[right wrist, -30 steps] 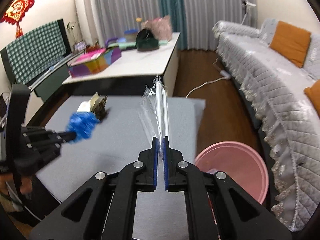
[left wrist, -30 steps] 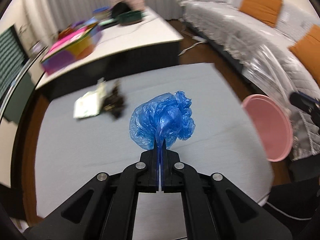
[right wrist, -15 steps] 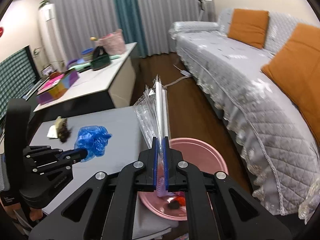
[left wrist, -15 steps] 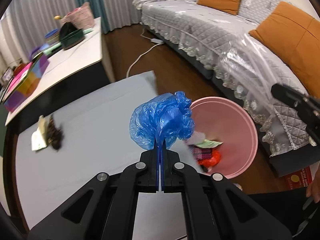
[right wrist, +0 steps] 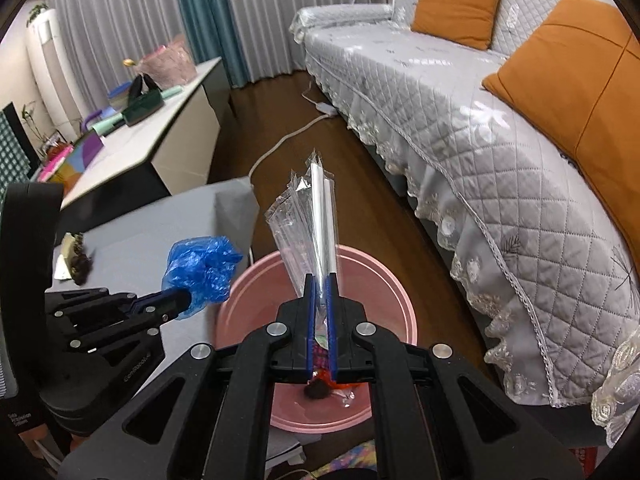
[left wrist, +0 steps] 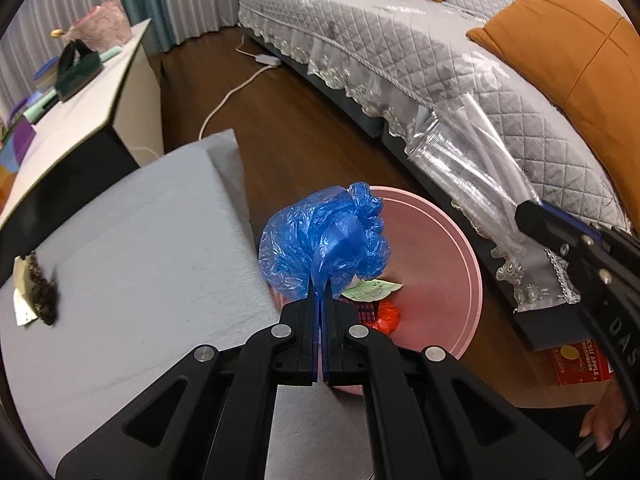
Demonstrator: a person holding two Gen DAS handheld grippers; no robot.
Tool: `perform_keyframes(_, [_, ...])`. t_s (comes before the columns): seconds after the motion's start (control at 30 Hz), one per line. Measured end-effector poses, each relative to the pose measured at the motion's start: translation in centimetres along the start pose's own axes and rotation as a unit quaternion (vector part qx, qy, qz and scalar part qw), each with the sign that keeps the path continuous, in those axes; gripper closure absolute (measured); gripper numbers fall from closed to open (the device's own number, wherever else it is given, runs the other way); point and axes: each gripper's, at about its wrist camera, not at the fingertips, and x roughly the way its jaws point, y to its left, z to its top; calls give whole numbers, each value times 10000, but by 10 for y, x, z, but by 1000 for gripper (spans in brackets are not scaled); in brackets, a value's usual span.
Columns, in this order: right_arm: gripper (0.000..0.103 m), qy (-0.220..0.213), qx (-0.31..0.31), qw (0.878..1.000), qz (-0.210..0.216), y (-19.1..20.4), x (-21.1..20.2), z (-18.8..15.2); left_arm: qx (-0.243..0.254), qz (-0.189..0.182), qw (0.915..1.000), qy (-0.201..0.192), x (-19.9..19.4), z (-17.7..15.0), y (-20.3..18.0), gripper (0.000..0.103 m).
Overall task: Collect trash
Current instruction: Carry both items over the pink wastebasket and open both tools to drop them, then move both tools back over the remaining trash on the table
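Note:
My left gripper (left wrist: 320,300) is shut on a crumpled blue plastic bag (left wrist: 324,246) and holds it over the near rim of the pink bin (left wrist: 452,264). It also shows in the right wrist view (right wrist: 202,268). My right gripper (right wrist: 320,284) is shut on a clear plastic wrapper with white straws (right wrist: 310,220) and holds it above the pink bin (right wrist: 368,276). The wrapper also shows in the left wrist view (left wrist: 464,164). The bin holds paper and red scraps (left wrist: 386,314). More trash, a paper with dark bits (left wrist: 36,292), lies on the grey table (left wrist: 140,240).
A sofa with a grey quilted cover (right wrist: 480,120) and orange cushions (right wrist: 456,10) runs along the right. A white counter (right wrist: 152,136) with assorted items stands behind the table. A white cable (left wrist: 224,100) lies on the wood floor. A red box (left wrist: 580,360) sits beside the bin.
Both grippers swung right from over the grey table to the pink bin, each still holding its trash. The bin now sits directly under them.

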Motion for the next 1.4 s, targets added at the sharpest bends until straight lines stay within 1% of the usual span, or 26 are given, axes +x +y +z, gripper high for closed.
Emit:
perform_keyframes(0.13, [98,198,57,9997,-92,-4,11,-2,-32,-62,9998,177,13,5,-2,103])
perform_keyframes(0.17, [98,256,66,9996,-128,-5,13,-3,-62,-120,9996,251,17,6,-2,103])
perform_keyframes(0.3, [98,501,145,9985,-179,-9,24,-6,-241,-162,9987,409,30,4,1,103])
perform_keyframes(0.37, [96,606,160,9978,-229,-10,28,-6,-319,-263,9978,527,37,1,1,102])
perform_keyframes(0.4, [94,648,174,9975,-231,-10,30,-7,-342,-306,9970,619,42,-1,1,100])
perform_keyframes(0.43, [93,692,183,9972,-227,-11,32,-7,-352,-318,9968,650,44,-2,1,95])
perform_keyframes(0.47, [90,746,191,9967,-259,-11,34,-8,-357,-315,9965,687,45,-3,0,72])
perform_keyframes(0.5, [75,765,199,9964,-316,-12,36,-8,-371,-254,9965,701,46,-4,0,39])
perform_keyframes(0.53, [53,758,203,9963,-352,-12,36,-8,-399,-166,9969,654,44,-4,0,27])
perform_keyframes(0.57, [49,687,226,9966,-402,-13,35,-8,-442,-49,9975,556,41,-4,2,21])
perform_keyframes(0.6, [43,643,232,9968,-416,-13,33,-8,-484,77,9978,444,37,-4,3,20])
perform_keyframes(0.63, [38,626,228,9969,-424,-14,33,-7,-479,96,9978,451,37,-4,4,20])
perform_keyframes(0.67, [36,606,224,9968,-473,-13,32,-7,-469,95,9976,500,37,-3,5,20])
perform_keyframes(0.73, [26,590,225,9965,-540,-13,32,-6,-472,119,9970,607,39,-2,8,20])
perform_keyframes(0.83, [19,566,246,9969,-485,-12,31,-6,-474,178,9968,611,39,-3,11,20])
perform_keyframes(0.93, [15,490,222,9974,-476,-9,28,-4,-464,226,9968,614,36,-6,14,20])
perform_keyframes(1.07, [12,322,296,9983,-391,-5,21,-1,-520,295,9968,529,26,-9,23,20])
perform_keyframes(1.13, [9,226,347,9987,-307,-2,18,1,-569,292,9969,447,18,-9,29,20])
perform_keyframes(1.23, [6,127,351,9991,-188,3,13,3,-644,331,9969,306,3,-9,41,20])
perform_keyframes(1.33, [5,20,290,9996,-39,12,8,4,-736,430,9962,189,-15,-12,61,20])
perform_keyframes(1.4, [5,-77,260,9995,139,20,4,4,-848,525,9950,93,-29,-16,77,20])
